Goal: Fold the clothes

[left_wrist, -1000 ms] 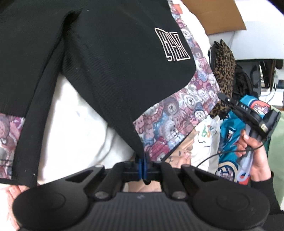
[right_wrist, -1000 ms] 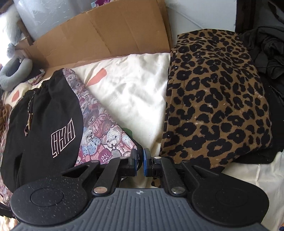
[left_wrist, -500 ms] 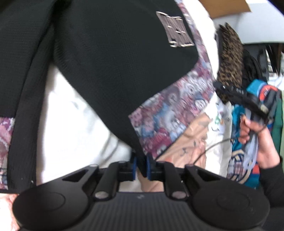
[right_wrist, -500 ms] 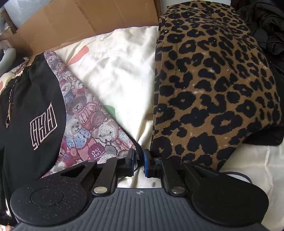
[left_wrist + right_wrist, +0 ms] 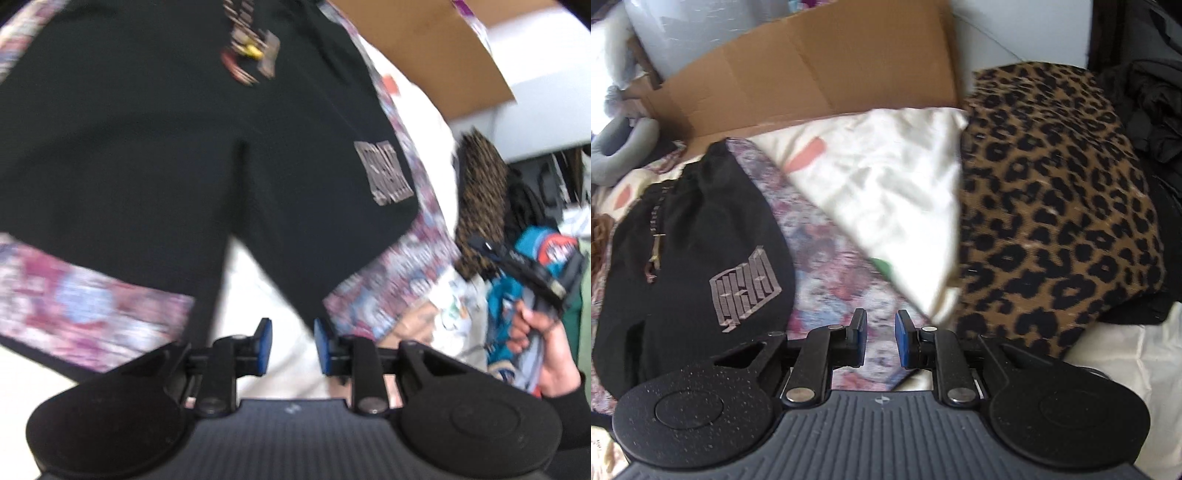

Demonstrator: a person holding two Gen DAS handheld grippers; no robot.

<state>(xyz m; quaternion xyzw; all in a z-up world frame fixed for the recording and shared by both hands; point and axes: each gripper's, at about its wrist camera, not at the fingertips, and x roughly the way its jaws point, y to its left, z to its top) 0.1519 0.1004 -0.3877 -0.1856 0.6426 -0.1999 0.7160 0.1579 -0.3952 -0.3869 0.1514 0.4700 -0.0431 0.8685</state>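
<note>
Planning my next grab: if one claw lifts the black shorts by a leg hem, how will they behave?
The black shorts would likely drape limp; they lie flat and creased. Probably light. The drawstring may dangle.

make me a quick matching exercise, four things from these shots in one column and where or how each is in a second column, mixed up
Things
1. black shorts
2. leopard-print garment
3. cardboard
4. left gripper

Place or state
A. propped at the back, behind the cream bedding
B. jaws apart, nothing between them
C. spread flat over the bear-print fabric, logo showing
D. lying at the right of the right wrist view

Pairs: 1-C, 2-D, 3-A, 4-B
</note>
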